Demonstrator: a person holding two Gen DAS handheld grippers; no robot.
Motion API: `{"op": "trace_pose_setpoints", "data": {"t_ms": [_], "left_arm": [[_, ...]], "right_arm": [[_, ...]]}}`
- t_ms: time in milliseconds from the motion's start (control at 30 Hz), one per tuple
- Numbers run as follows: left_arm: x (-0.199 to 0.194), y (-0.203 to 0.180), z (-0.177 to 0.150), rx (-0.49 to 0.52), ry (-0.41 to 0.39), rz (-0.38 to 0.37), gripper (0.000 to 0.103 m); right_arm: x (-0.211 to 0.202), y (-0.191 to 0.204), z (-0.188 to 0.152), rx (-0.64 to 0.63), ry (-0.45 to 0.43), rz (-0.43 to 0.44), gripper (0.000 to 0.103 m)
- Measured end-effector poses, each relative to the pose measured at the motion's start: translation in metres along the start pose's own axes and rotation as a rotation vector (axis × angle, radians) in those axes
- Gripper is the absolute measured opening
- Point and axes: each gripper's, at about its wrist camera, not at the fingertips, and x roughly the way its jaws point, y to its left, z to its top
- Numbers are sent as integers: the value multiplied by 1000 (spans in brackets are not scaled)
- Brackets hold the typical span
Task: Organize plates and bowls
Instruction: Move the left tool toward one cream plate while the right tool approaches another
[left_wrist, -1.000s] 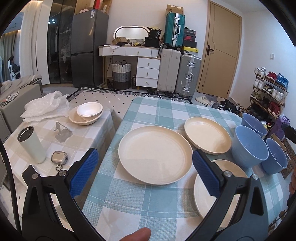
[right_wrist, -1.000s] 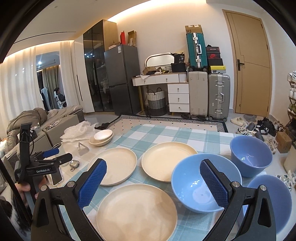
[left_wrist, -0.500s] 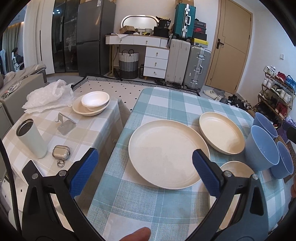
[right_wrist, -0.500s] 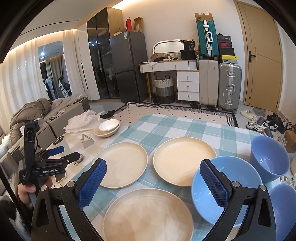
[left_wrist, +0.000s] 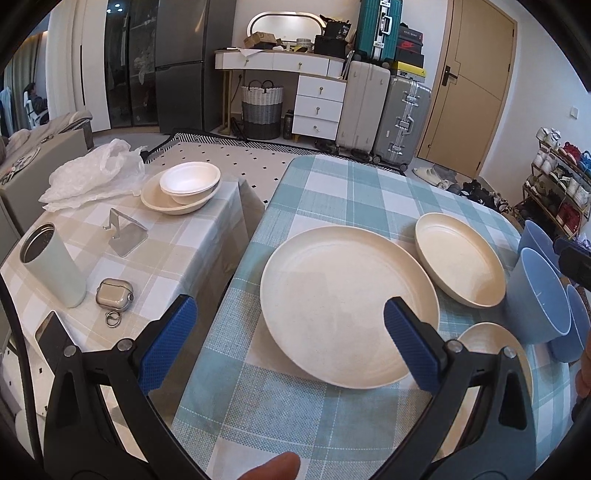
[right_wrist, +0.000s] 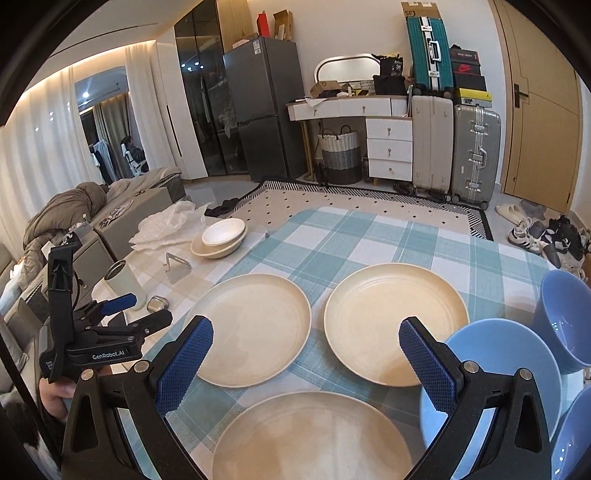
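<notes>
Lettering is scarce: white "GenRobot.AI" runs along the black body of the left gripper (right_wrist: 122, 314) in the right wrist view, and a box atop the teal suitcase (right_wrist: 428, 51) bears "SF". A "30" shows on a dark bag on the white dresser (right_wrist: 373, 107); the other labels are too small to read.

Both grippers hover above the table (left_wrist: 332, 184) with its blue checked cloth, each with its fingers (left_wrist: 168, 341) spread wide and holding nothing; the right gripper (right_wrist: 306, 354) hangs over the near edge.

Three cream plates lie flat on the cloth: a large plate (left_wrist: 347, 306) toward the left, a deeper plate (left_wrist: 458, 258) beside it farther back, and a near plate (right_wrist: 310, 435) under the right gripper. Three blue bowls (right_wrist: 495, 369) crowd the right edge.

On the side table (left_wrist: 177, 251) a white bowl (left_wrist: 190, 181) sits in a cream dish, near a plastic bag (left_wrist: 92, 173), a tumbler (left_wrist: 51, 266) and an earbud case (left_wrist: 114, 293).
</notes>
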Motion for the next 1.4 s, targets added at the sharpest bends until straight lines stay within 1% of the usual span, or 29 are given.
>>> {"op": "trace_pose_setpoints", "data": {"t_ms": [300, 600, 867, 1067, 1167, 1300, 1367, 1400], "left_arm": [[34, 6, 2, -12, 61, 9, 101], [66, 16, -3, -19, 122, 22, 101], [81, 19, -10, -23, 162, 21, 101], [87, 21, -14, -26, 174, 15, 100], [90, 22, -15, -34, 184, 11, 98], [95, 26, -17, -43, 204, -14, 91], [97, 28, -18, -51, 208, -23, 87], [98, 29, -18, -53, 213, -24, 83]], "right_arm": [[46, 3, 1, 1, 79, 21, 103], [89, 5, -1, -8, 153, 35, 103], [124, 3, -8, 6, 215, 49, 103], [148, 5, -16, 0, 269, 66, 103], [159, 7, -20, -5, 294, 71, 103], [171, 8, -25, 9, 318, 84, 101], [173, 11, -25, -7, 312, 71, 99], [173, 12, -25, -11, 310, 69, 99]]}}
